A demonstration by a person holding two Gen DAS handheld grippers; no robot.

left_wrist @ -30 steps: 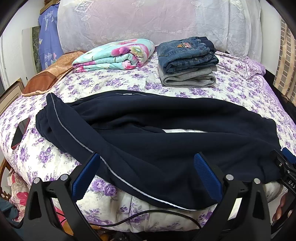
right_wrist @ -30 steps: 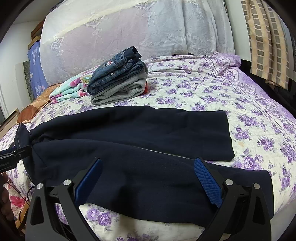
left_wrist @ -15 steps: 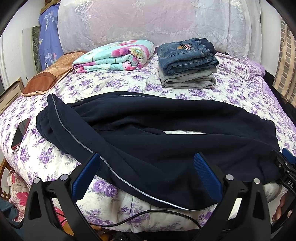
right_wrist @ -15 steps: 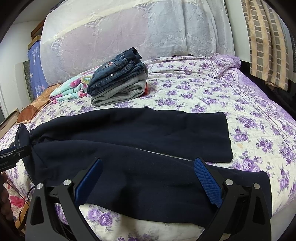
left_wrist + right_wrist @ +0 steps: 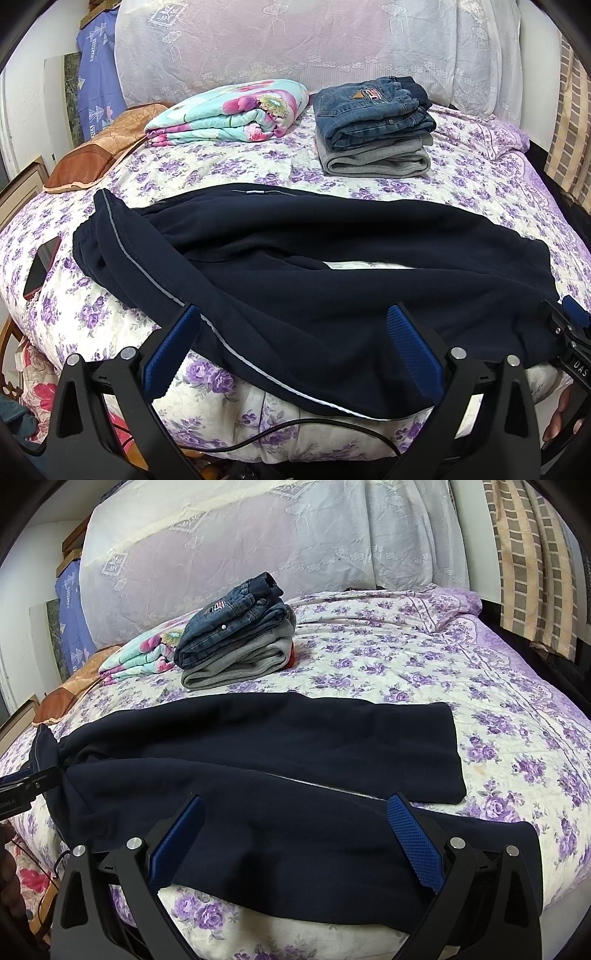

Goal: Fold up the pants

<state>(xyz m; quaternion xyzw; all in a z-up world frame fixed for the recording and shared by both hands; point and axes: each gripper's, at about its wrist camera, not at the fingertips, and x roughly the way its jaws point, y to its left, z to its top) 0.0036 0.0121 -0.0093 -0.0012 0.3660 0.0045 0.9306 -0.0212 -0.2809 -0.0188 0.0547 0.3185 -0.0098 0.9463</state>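
Left gripper [image 5: 293, 349]: jaws apart, hovering over near leg at bed edge. Right gripper [image 5: 295, 840]: jaws apart too, over same leg, further along. Navy pants [image 5: 314, 258] spread across floral bed [image 5: 229, 166], legs splayed, bedspread showing between. Folded stack of jeans [image 5: 373, 110] and blanket [image 5: 229, 114] well behind. Step looks like lining up first fold; next move calls for pinching near leg, laying it over far one. Versus second ago: hardly anything changed, both grippers unmoved.
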